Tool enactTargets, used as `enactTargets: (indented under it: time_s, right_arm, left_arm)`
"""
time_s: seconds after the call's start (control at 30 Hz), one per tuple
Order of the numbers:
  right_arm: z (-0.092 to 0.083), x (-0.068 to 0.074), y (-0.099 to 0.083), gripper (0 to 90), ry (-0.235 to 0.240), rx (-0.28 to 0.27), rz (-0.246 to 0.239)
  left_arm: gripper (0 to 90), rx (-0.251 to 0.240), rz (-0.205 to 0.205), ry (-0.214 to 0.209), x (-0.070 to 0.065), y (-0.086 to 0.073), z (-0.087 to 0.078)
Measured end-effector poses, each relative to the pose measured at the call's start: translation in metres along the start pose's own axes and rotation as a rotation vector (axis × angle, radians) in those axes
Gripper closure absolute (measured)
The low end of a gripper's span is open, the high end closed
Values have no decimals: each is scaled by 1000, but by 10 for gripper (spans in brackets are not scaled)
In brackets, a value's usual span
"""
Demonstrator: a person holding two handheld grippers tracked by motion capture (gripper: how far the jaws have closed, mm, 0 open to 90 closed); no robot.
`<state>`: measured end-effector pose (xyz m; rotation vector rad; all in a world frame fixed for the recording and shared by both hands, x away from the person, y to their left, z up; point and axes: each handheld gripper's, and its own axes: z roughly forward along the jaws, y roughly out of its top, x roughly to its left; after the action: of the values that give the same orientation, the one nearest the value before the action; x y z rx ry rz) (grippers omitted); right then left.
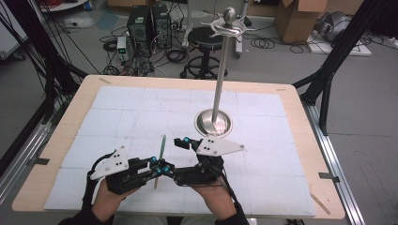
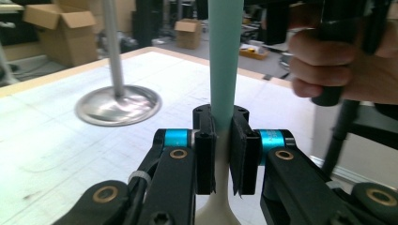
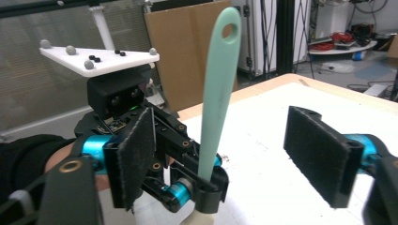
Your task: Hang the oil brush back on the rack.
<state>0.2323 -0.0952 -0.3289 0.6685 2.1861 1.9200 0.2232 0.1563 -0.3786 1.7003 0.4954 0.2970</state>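
Note:
A mint-green utensil handle (image 1: 161,149) with a hole at its end and a cream lower part stands upright near the table's front. My left gripper (image 1: 156,167) is shut on it low down. In the left gripper view the black pads (image 2: 204,154) press on the handle (image 2: 225,61) where green meets cream. My right gripper (image 1: 173,155) is open just right of it. In the right gripper view its two pads (image 3: 319,157) stand wide apart with the handle (image 3: 218,84) between them, touching neither. The left gripper (image 3: 205,186) holds the handle's foot there.
A metal stand with a round base (image 1: 213,123) and a tall pole topped by a ball and hooks (image 1: 228,22) rises mid-table, behind the grippers. The white mat (image 1: 122,108) covers the wooden table. Stool, boxes and cables lie on the floor beyond.

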Motion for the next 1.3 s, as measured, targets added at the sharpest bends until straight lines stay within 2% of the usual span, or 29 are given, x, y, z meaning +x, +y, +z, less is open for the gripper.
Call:
enactTargets:
  time_s: [0.2, 0.33, 0.77, 1.07, 1.3]
  right_arm:
    - [5, 7, 0, 385, -20, 13, -24]
    - [8, 10, 1, 437, -39, 17, -34]
    - [13, 13, 5, 610, -125, 37, -13]
    - [11, 15, 6, 733, -143, 46, 12]
    - [11, 16, 7, 768, -130, 53, 21]
  left_arm:
    - [813, -1, 14, 22, -3, 0, 1]
    - [813, 2, 18, 31, -5, -1, 2]
    - [813, 5, 35, 57, -9, -2, 4]
    - [813, -1, 36, 77, -10, -3, 4]
    - [813, -2, 40, 78, -11, -3, 4]
